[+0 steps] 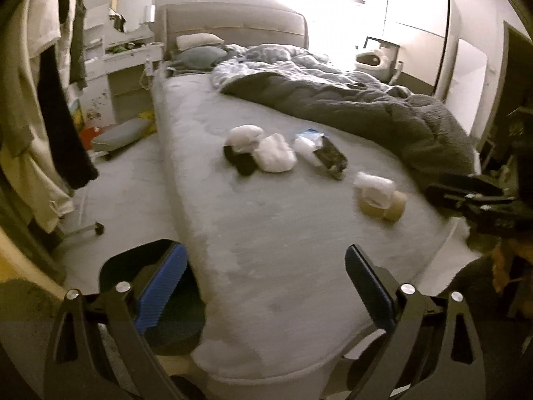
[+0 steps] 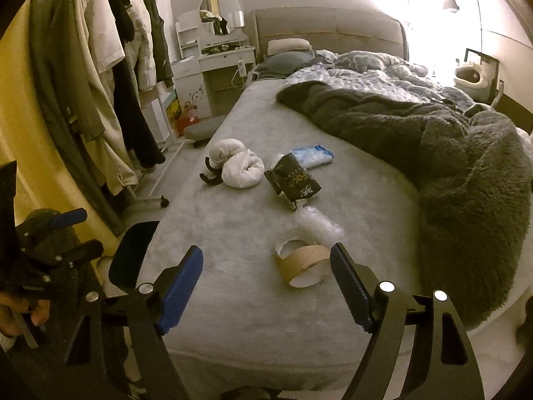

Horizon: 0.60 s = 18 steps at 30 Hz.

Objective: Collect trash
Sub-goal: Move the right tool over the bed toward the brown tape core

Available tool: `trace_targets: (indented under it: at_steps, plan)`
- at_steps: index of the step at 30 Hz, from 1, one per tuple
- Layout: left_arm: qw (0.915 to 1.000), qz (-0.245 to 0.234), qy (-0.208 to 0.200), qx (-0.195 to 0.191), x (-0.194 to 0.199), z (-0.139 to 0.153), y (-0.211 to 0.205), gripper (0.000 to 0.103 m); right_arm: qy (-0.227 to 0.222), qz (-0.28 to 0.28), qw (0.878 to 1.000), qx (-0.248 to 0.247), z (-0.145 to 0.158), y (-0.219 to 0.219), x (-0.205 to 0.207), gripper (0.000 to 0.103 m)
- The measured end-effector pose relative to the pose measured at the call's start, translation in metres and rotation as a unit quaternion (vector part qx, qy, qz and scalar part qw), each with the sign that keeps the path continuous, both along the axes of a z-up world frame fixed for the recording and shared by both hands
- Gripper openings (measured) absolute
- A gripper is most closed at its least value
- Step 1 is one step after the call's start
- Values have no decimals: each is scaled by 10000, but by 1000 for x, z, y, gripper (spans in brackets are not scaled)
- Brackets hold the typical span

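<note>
Trash is scattered across the grey bed [image 2: 253,306], pretty much in a loose row along the bare sheet. Nearest the foot, a brown tape roll [image 2: 301,265] is seen lying on its side, with a crumpled clear plastic wrap [image 2: 319,225] touching it from behind. Further up, a black snack wrapper [image 2: 293,180] is laid partly over a blue-and-white pack [image 2: 313,155]. Just left of those, two rolled white cloth bundles [image 2: 238,163] are bunched together, with something dark and curved tucked against them; what that is can't be made out.

The right gripper [image 2: 266,286] is held wide open above the foot of the bed, nothing gripped, and the tape roll is framed just inside its right finger without being touched. The left gripper [image 1: 265,283] is spread wide too, also holding nothing, hovering at the bed's near corner and well apart from the items.

A dark fuzzy blanket [image 2: 449,153] is heaped along the right side of the mattress. Clothes on a rack [image 2: 100,76] are hung off to the left, and a white vanity with a round mirror [image 2: 216,46] is parked by the headboard.
</note>
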<state>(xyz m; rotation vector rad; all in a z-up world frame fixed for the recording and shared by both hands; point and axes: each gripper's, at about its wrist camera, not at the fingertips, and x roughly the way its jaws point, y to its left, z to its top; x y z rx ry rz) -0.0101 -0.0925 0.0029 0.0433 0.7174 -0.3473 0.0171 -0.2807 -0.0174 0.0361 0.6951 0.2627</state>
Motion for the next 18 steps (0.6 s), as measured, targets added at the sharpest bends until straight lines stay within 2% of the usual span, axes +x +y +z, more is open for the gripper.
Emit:
trace_targets:
  at_steps: [1, 7, 13, 18]
  plan:
    - [10000, -57, 40, -55, 3, 2, -2, 90, 18, 34, 10000, -3, -1, -1, 2, 77]
    - [9989, -384, 84, -241, 14, 13, -15, 83, 183, 222, 9993, -232, -12, -6, 16, 70]
    - [9957, -882, 148, -250, 31, 17, -40, 73, 360, 385, 9980, -346, -29, -17, 25, 68]
    - [9913, -1187, 401, -409, 48, 10, -60, 68, 525, 514, 9967, -329, -43, -26, 31, 67]
